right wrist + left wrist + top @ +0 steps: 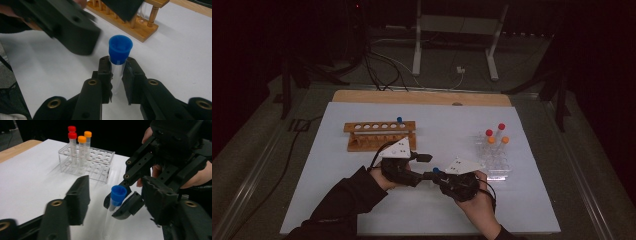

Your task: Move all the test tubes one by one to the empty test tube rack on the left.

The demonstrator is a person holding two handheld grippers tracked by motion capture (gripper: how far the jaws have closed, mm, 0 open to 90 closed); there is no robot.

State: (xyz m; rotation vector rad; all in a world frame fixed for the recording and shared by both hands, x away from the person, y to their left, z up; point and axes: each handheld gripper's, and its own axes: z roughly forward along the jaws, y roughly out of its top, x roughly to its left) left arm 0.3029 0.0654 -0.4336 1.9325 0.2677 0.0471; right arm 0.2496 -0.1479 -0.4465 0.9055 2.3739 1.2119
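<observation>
**Blue-capped tube held upright between two grippers**

The right gripper (pixel 117 75) was clamped on a clear tube (pixel 117 72) just below its blue cap (pixel 120 48), with the tube's long axis standing roughly vertical above the white table sheet (pixel 362 200). The left gripper (pixel 112 195) faced it closely, its jaws standing apart on either side of the cap and not pressing on it; the cap (pixel 118 194) lay straight ahead between them. So the left gripper was the free one nearest the cap. Behind it stood the wooden rack (pixel 379 135); the clear plastic rack (pixel 494 157), carrying red- and orange-capped tubes (pixel 78 145), stood to the right, near the grippers. Open sheet lay towards the person.
</observation>
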